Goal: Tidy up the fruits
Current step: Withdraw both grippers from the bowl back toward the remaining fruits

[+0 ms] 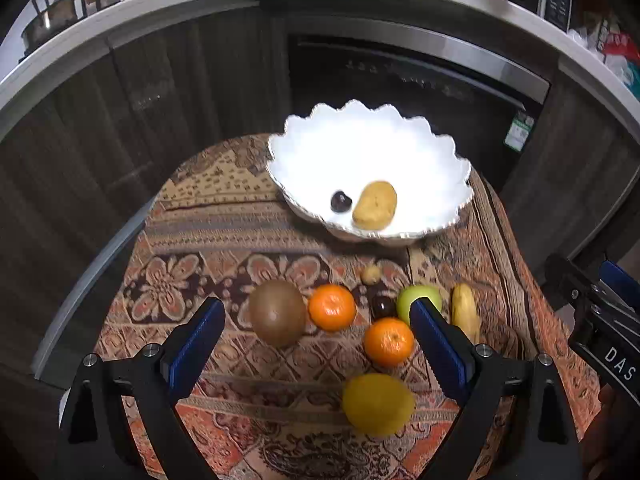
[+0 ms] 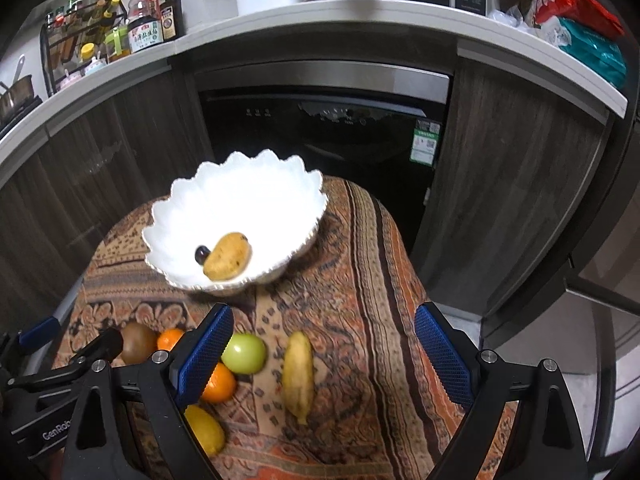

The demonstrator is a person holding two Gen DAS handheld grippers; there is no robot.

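Just right of the green apple [image 2: 244,353] on the bench: long yellow banana [image 2: 298,376], lengthwise between the right gripper [image 2: 324,356], wide and empty; left gripper [image 1: 316,340] likewise, probably farther off.

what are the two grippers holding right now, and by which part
Nothing. The left gripper and right gripper are both open and empty above the fruit on the table.

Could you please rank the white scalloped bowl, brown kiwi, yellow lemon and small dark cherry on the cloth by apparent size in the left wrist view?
1. White scalloped bowl
2. Yellow lemon and brown kiwi: look alike; the lemon is nearer, so unsure
3. Small dark cherry
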